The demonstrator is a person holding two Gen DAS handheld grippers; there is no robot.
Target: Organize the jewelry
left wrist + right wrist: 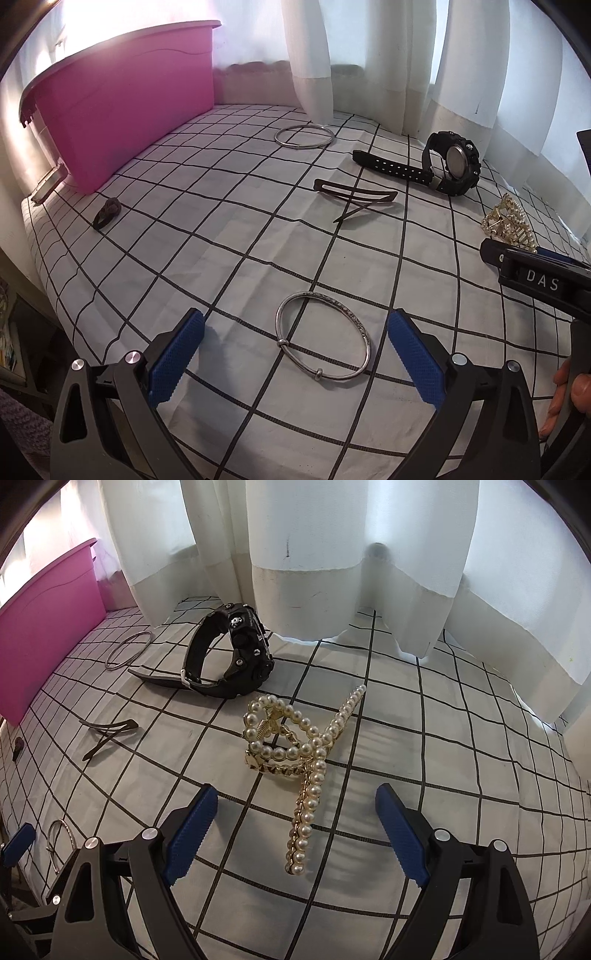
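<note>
A silver engraved bangle (323, 338) lies flat on the checked cloth, between the spread blue pads of my left gripper (295, 328), which is open and not touching it. My right gripper (295, 806) is open too, its fingers on either side of the lower arm of a gold pearl hair claw (295, 755), with no contact. The claw (511, 225) also shows at the right of the left wrist view, behind the right gripper's body (539, 277). A black watch (439, 166) (229, 657), a plain silver bangle (304, 136) (127, 650) and a dark hair clip (356, 197) (109, 733) lie farther back.
A pink bin (125, 110) (44, 627) stands at the back left of the cloth-covered table (184, 229). A dark hair tie (107, 212) lies near it. White curtains (332, 554) hang along the far edge. A person's fingers (565, 398) show at the right.
</note>
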